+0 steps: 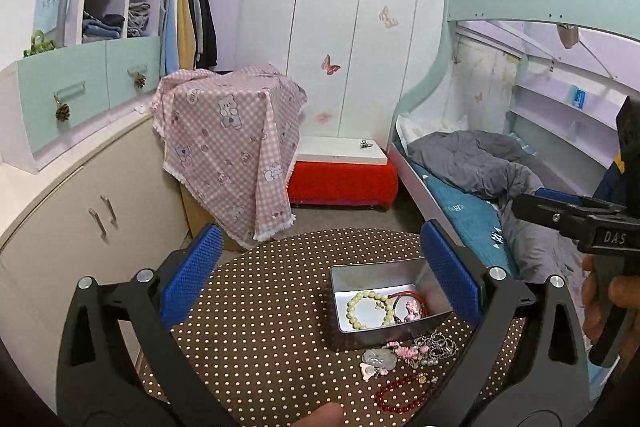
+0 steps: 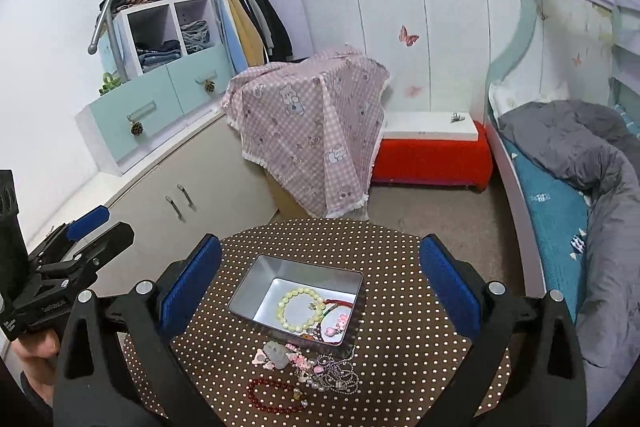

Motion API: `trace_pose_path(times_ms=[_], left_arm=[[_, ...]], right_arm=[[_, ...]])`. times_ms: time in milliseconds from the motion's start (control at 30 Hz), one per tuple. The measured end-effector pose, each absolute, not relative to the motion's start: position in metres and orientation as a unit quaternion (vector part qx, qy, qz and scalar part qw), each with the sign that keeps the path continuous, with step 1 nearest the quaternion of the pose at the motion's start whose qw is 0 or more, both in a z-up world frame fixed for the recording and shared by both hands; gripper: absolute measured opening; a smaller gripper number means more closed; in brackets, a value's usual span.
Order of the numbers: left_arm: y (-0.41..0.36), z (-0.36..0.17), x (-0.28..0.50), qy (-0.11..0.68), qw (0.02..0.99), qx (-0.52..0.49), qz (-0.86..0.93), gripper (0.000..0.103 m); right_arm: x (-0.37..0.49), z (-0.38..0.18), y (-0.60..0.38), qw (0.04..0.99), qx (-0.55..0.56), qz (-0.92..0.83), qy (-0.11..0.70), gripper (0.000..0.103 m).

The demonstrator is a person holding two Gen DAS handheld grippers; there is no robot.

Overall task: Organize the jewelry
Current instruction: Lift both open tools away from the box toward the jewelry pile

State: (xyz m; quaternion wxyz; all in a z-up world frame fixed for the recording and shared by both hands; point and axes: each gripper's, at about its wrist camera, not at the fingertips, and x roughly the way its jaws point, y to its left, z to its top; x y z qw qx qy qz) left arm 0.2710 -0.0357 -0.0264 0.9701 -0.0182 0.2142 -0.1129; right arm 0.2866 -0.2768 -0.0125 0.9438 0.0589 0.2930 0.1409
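Observation:
A silver metal tin [image 1: 340, 277] [image 2: 256, 283] sits on a round brown polka-dot table [image 1: 260, 299] [image 2: 400, 291]. In it lie a pale green bead bracelet [image 1: 366, 309] [image 2: 298, 309], a red cord bracelet [image 2: 340, 303] and a pink charm [image 1: 412, 309] [image 2: 338, 325]. In front of the tin lie a grey-pink charm piece [image 1: 376, 359] [image 2: 274, 351], a silver chain pile [image 1: 438, 343] [image 2: 336, 375] and a dark red bead bracelet [image 1: 402, 393] [image 2: 274, 397]. My left gripper [image 1: 320, 279] and right gripper [image 2: 320, 279] are both open and empty above the table.
A box draped in pink checked cloth [image 1: 232, 143] [image 2: 312, 131] and a red bench [image 1: 342, 183] [image 2: 430, 159] stand behind the table. A bunk bed with a grey duvet [image 1: 472, 159] [image 2: 580, 147] is at right. Beige cabinets [image 1: 100, 211] [image 2: 180, 203] are at left.

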Motion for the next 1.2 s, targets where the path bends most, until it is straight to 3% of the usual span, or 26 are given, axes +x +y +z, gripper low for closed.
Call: trace_pose_path(times_ms=[567, 1200], left_arm=[[-0.042, -0.056, 0.237, 0.233, 0.964, 0.0, -0.126, 0.097], [-0.084, -0.166, 0.243, 0.385, 0.909, 0.032, -0.159, 0.097]], right_arm=[[0.25, -0.034, -0.293, 0.945, 0.058, 0.113, 0.3, 0.096], [0.234, -0.134, -0.318, 0.908, 0.07, 0.079, 0.407, 0.096]])
